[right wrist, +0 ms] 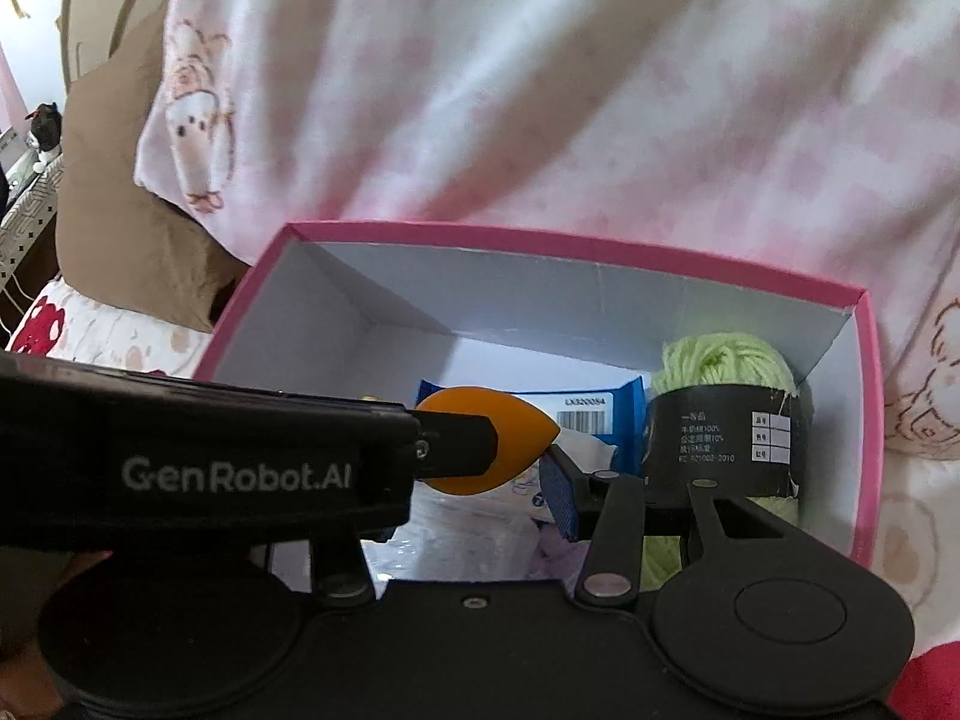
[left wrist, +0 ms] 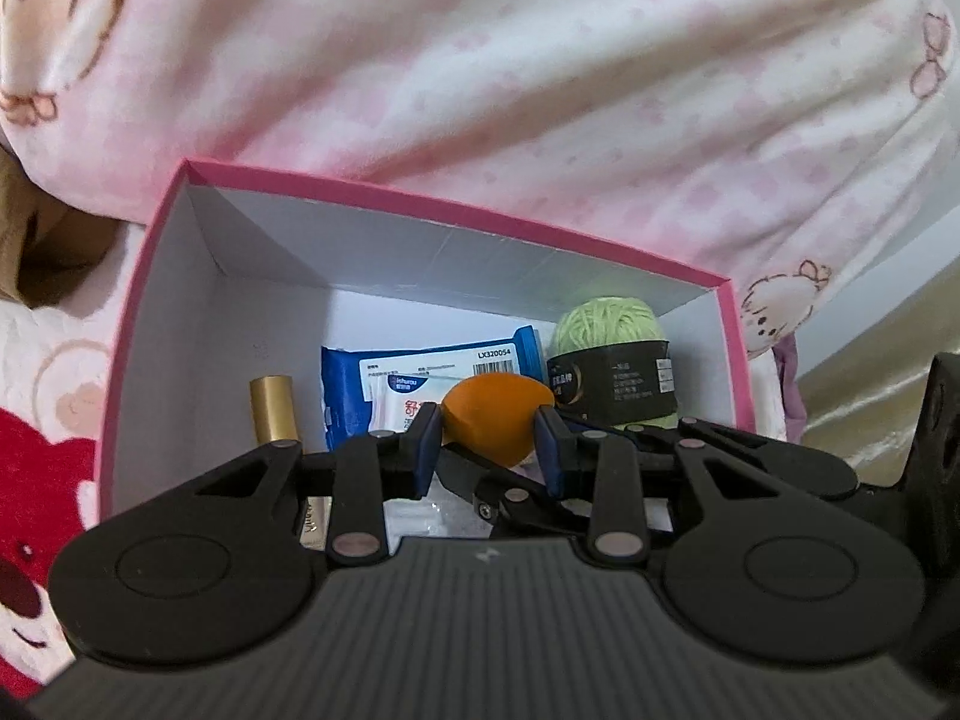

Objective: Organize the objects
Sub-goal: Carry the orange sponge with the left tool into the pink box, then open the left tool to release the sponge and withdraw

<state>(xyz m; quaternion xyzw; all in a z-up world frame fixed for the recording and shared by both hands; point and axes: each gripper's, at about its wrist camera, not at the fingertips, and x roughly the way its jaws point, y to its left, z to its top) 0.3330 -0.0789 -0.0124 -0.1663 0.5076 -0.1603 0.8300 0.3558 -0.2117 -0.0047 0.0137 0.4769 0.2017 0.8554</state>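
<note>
A pink box (left wrist: 456,204) with a white inside lies open on the bed. My left gripper (left wrist: 489,444) hangs over it, shut on an orange teardrop sponge (left wrist: 492,414). On the box floor are a blue wipes pack (left wrist: 384,384), a gold tube (left wrist: 273,408) and a green yarn ball (left wrist: 606,324) with a black label. In the right wrist view the left gripper (right wrist: 486,441) crosses in from the left with the sponge (right wrist: 522,420). It hides one finger of my right gripper (right wrist: 474,510); the other blue pad (right wrist: 558,498) shows beside the yarn (right wrist: 720,360).
A pink and white cartoon-print blanket (left wrist: 540,90) is heaped behind the box. A brown pillow (right wrist: 120,210) lies at the back left. The bedsheet (left wrist: 42,450) with a red bear print runs under the box. Something pale and plastic-wrapped (right wrist: 468,516) lies at the box's near end.
</note>
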